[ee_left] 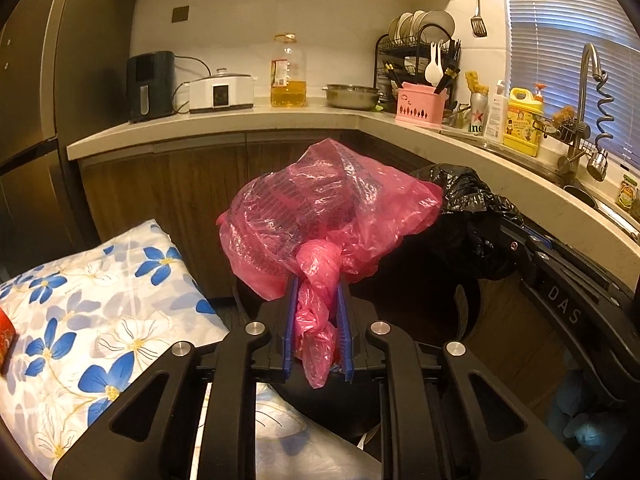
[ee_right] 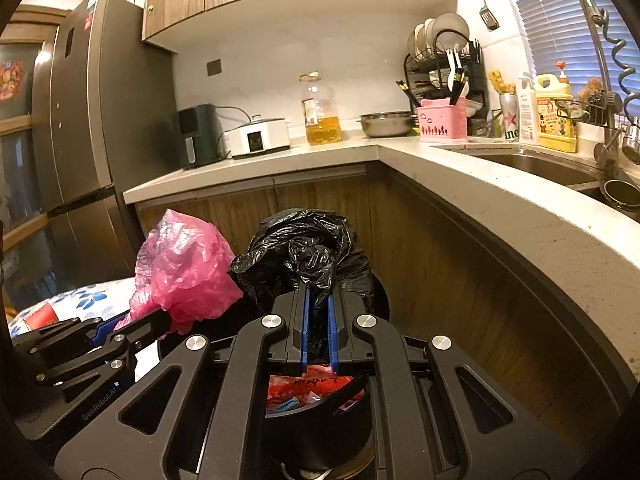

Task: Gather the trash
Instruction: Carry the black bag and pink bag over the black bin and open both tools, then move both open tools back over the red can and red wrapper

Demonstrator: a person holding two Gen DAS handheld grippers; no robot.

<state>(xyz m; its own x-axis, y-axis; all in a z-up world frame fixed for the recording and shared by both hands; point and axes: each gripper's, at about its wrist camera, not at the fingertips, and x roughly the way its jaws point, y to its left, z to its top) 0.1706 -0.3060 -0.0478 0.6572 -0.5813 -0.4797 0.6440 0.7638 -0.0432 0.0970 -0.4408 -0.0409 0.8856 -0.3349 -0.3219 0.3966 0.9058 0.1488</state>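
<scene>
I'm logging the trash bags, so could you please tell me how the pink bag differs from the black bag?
The pink bag is translucent; the black bag is opaque. The pink one is knotted, held by the left claw; the black one by the right claw. Both are crinkled plastic.

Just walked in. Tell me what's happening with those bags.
A person is collecting trash with two handheld tools. The left tool grips the knotted neck of a pink plastic bag, held up in the air. The right tool is clamped on a black trash bag above a dark bin holding red wrappers.
</scene>
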